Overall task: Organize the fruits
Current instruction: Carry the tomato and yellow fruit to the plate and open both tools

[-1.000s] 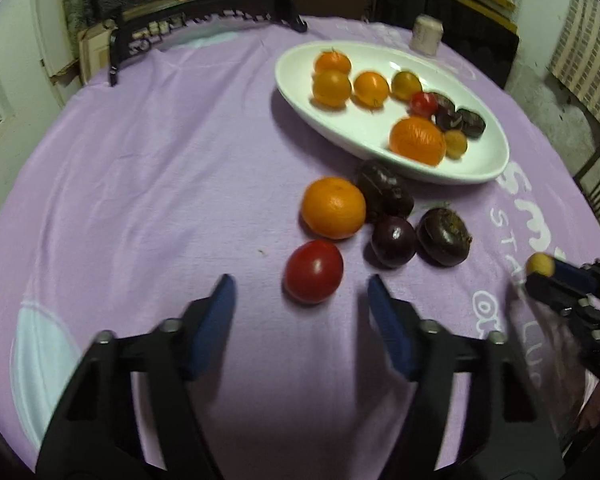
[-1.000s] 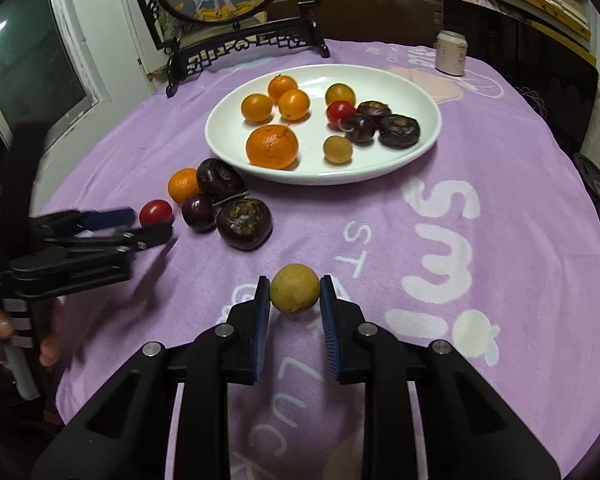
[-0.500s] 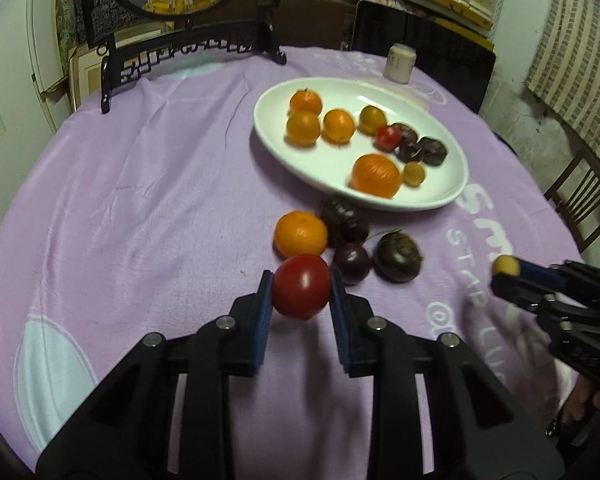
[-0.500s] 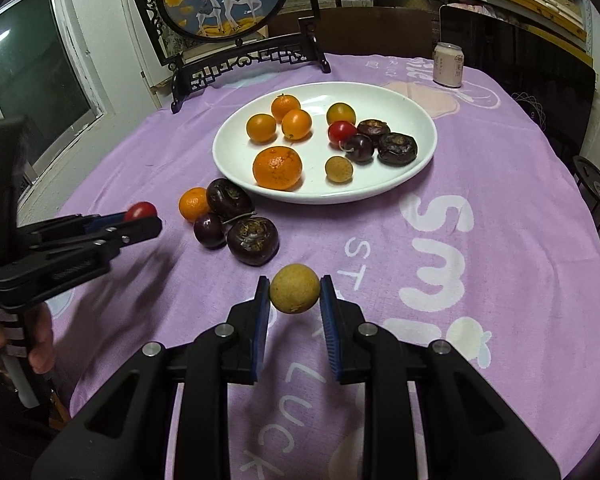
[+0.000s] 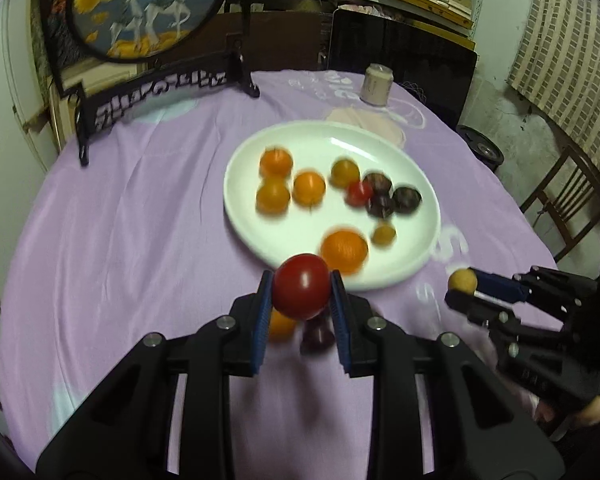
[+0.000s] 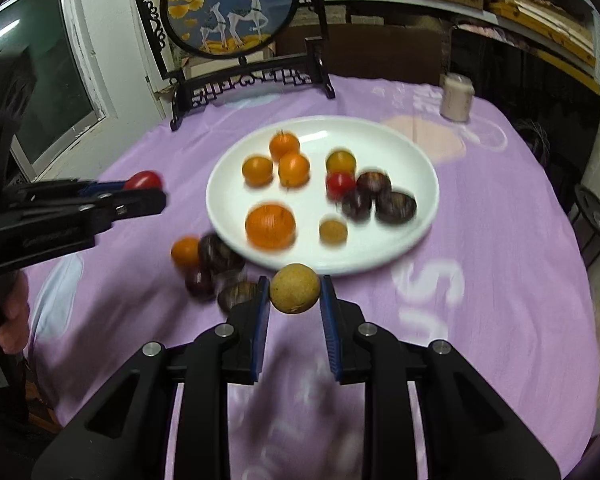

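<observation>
Oranges [image 6: 270, 226], a small red tomato [image 6: 340, 185], dark round fruits [image 6: 396, 207] and small yellow ones lie on the white plate [image 6: 380, 136] on the purple tabletop [image 6: 520, 240]. Left of the plate, the left gripper [image 5: 302, 294] is clamped on a red tomato [image 5: 302, 286], held above an orange and dark fruits on the cloth. Further right, the right gripper [image 6: 295, 290] is clamped on a tan round fruit [image 6: 295, 288] just before the plate's near rim.
</observation>
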The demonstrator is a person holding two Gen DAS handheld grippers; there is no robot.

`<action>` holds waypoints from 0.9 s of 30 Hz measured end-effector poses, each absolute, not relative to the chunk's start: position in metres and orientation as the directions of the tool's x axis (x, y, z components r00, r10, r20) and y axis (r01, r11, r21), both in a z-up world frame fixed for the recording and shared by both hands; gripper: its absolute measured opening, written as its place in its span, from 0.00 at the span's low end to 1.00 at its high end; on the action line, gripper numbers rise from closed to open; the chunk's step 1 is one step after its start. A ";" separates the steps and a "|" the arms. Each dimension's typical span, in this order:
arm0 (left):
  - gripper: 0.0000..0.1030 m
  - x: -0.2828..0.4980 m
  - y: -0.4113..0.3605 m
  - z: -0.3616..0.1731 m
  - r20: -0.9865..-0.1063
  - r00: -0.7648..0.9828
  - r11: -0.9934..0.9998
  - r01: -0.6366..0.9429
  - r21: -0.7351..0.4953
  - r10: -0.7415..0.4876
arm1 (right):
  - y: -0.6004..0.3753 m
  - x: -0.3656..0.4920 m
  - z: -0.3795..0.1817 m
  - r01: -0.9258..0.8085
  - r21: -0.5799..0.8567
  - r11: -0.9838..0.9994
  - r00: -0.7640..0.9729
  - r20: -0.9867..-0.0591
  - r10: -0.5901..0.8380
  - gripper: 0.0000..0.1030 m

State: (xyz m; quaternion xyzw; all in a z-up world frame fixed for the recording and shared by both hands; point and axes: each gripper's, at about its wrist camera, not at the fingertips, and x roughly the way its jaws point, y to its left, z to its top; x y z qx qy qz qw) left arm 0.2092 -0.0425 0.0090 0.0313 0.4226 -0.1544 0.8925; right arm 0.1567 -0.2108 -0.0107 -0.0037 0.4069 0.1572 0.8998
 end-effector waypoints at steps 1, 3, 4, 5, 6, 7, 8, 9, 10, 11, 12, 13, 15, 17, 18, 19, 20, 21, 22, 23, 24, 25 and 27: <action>0.27 0.218 -0.046 0.011 -0.764 0.596 0.950 0.304 -0.070 -0.247 | -0.210 0.164 -0.008 -0.289 0.119 0.950 0.622 -0.731 0.281 0.25; 0.27 0.242 -0.056 0.013 -0.769 0.591 0.950 0.306 -0.065 -0.243 | -0.206 0.184 -0.005 -0.290 0.109 0.951 0.625 -0.731 0.275 0.24; 0.27 0.257 -0.062 0.012 -0.775 0.584 0.951 0.304 -0.065 -0.239 | -0.204 0.196 -0.005 -0.292 0.110 0.950 0.625 -0.730 0.277 0.24; 0.27 0.267 -0.064 0.010 -0.779 0.580 0.952 0.298 -0.068 -0.238 | -0.203 0.206 -0.006 -0.297 0.108 0.949 0.624 -0.730 0.278 0.24; 0.27 0.278 -0.066 0.007 -0.786 0.570 0.953 0.293 -0.077 -0.238 | -0.201 0.216 -0.008 -0.301 0.103 0.948 0.623 -0.732 0.277 0.24; 0.27 0.288 -0.068 0.002 -0.796 0.556 0.954 0.288 -0.088 -0.241 | -0.199 0.227 -0.012 -0.303 0.090 0.949 0.617 -0.740 0.268 0.24; 0.27 0.301 -0.071 -0.005 -0.810 0.531 0.954 0.281 -0.108 -0.248 | -0.197 0.237 -0.017 -0.305 0.079 0.949 0.607 -0.752 0.258 0.24; 0.27 0.309 -0.072 -0.011 -0.819 0.514 0.953 0.277 -0.122 -0.254 | -0.196 0.247 -0.023 -0.304 0.074 0.950 0.592 -0.766 0.249 0.24; 0.27 0.312 -0.074 -0.015 -0.825 0.504 0.953 0.275 -0.129 -0.257 | -0.196 0.254 -0.027 -0.302 0.079 0.950 0.582 -0.774 0.249 0.24; 0.27 0.319 -0.077 -0.022 -0.834 0.486 0.952 0.272 -0.140 -0.262 | -0.197 0.259 -0.031 -0.301 0.088 0.950 0.572 -0.780 0.253 0.24; 0.27 0.323 -0.078 -0.027 -0.839 0.475 0.952 0.269 -0.148 -0.265 | -0.197 0.264 -0.034 -0.302 0.097 0.948 0.561 -0.787 0.259 0.24; 0.27 0.324 -0.078 -0.030 -0.842 0.469 0.951 0.267 -0.153 -0.267 | -0.196 0.269 -0.037 -0.303 0.098 0.948 0.553 -0.792 0.259 0.24; 0.27 0.328 -0.080 -0.036 -0.845 0.463 0.951 0.268 -0.154 -0.268 | -0.195 0.273 -0.042 -0.308 0.088 0.947 0.548 -0.797 0.252 0.24; 0.28 0.330 -0.081 -0.038 -0.846 0.463 0.952 0.264 -0.154 -0.265 | -0.193 0.275 -0.046 -0.313 0.084 0.946 0.545 -0.800 0.252 0.24; 0.28 0.332 -0.080 -0.039 -0.847 0.463 0.954 0.258 -0.153 -0.261 | -0.192 0.275 -0.047 -0.317 0.073 0.945 0.547 -0.800 0.245 0.25; 0.31 0.332 -0.080 -0.039 -0.847 0.466 0.956 0.252 -0.152 -0.257 | -0.191 0.274 -0.047 -0.319 0.064 0.946 0.548 -0.801 0.240 0.25; 0.43 0.333 -0.078 -0.037 -0.842 0.475 0.958 0.245 -0.151 -0.255 | -0.189 0.274 -0.047 -0.320 0.053 0.946 0.549 -0.803 0.231 0.27; 0.49 0.333 -0.077 -0.034 -0.838 0.484 0.960 0.239 -0.148 -0.250 | -0.188 0.273 -0.046 -0.319 0.042 0.947 0.556 -0.801 0.222 0.37; 0.53 0.332 -0.076 -0.031 -0.832 0.497 0.962 0.234 -0.143 -0.245 | -0.188 0.270 -0.044 -0.317 0.024 0.948 0.571 -0.793 0.211 0.50; 0.53 0.329 -0.074 -0.027 -0.826 0.508 0.962 0.235 -0.138 -0.243 | -0.188 0.264 -0.039 -0.309 -0.003 0.951 0.597 -0.779 0.192 0.53; 0.53 0.327 -0.072 -0.023 -0.822 0.513 0.961 0.240 -0.138 -0.246 | -0.188 0.261 -0.036 -0.308 -0.014 0.951 0.605 -0.774 0.185 0.54; 0.54 0.321 -0.070 -0.018 -0.816 0.522 0.960 0.243 -0.138 -0.250 | -0.189 0.253 -0.030 -0.311 -0.024 0.950 0.614 -0.768 0.182 0.54; 0.56 0.307 -0.063 -0.009 -0.800 0.542 0.959 0.247 -0.142 -0.257 | -0.193 0.238 -0.022 -0.310 -0.028 0.950 0.623 -0.761 0.181 0.54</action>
